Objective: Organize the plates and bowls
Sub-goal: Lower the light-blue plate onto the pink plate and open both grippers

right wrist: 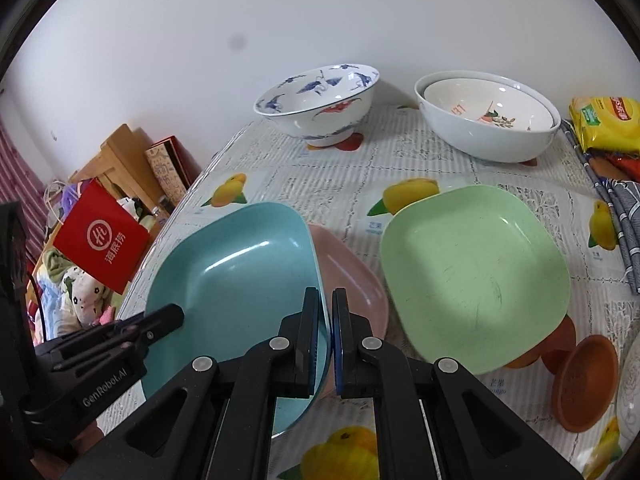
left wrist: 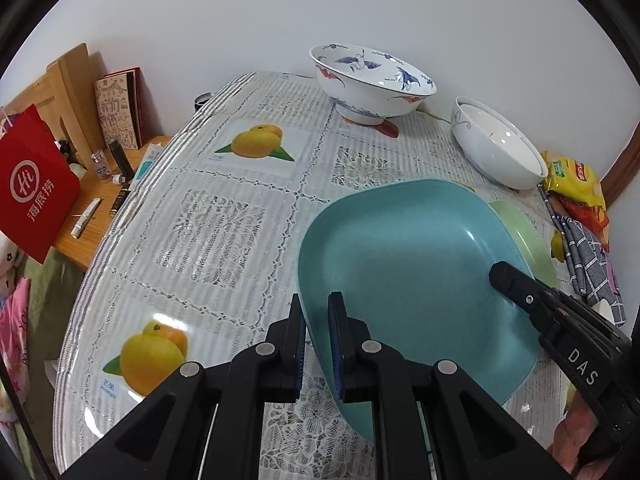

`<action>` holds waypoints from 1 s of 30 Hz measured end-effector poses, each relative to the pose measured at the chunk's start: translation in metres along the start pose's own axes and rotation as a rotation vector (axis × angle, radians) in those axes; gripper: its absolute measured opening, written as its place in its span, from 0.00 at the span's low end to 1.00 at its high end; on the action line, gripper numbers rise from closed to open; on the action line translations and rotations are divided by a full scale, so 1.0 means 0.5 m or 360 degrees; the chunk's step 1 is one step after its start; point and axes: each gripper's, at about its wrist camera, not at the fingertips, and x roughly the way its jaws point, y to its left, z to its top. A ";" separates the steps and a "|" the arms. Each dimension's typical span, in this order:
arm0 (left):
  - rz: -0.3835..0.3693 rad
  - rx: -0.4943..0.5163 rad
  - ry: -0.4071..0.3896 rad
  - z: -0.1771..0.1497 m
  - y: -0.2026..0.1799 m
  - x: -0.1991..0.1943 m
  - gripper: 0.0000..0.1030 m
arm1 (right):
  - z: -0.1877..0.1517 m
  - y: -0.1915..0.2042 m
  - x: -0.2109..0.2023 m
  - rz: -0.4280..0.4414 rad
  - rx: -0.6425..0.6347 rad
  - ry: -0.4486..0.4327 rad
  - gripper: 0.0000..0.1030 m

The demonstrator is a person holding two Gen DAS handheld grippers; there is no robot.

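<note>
A teal square plate [left wrist: 408, 264] is held by both grippers at opposite rims. My left gripper [left wrist: 316, 304] is shut on its near-left rim, and it also shows at the left of the right wrist view [right wrist: 176, 314]. My right gripper [right wrist: 326, 298] is shut on the right rim of the teal plate [right wrist: 236, 276]; its tip lies on the plate's far side [left wrist: 500, 276]. A pink plate [right wrist: 348, 276] lies partly under the teal one. A green square plate [right wrist: 476, 276] sits to the right on the table. A crane-patterned bowl [right wrist: 320, 104] and nested white bowls [right wrist: 488, 120] stand at the back.
A terracotta saucer [right wrist: 584, 384] lies at the near right. Yellow snack packets [right wrist: 604, 120] and a checked cloth [right wrist: 620, 208] line the right edge. Left of the table [left wrist: 224, 216] a low wooden stand [left wrist: 100, 208] holds small items and a red paper bag [left wrist: 32, 184]. A wall runs behind.
</note>
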 end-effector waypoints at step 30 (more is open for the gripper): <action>0.0034 0.0102 0.0080 -0.004 -0.041 0.049 0.21 | 0.007 -0.017 0.056 -0.0112 -0.0082 -0.0068 0.17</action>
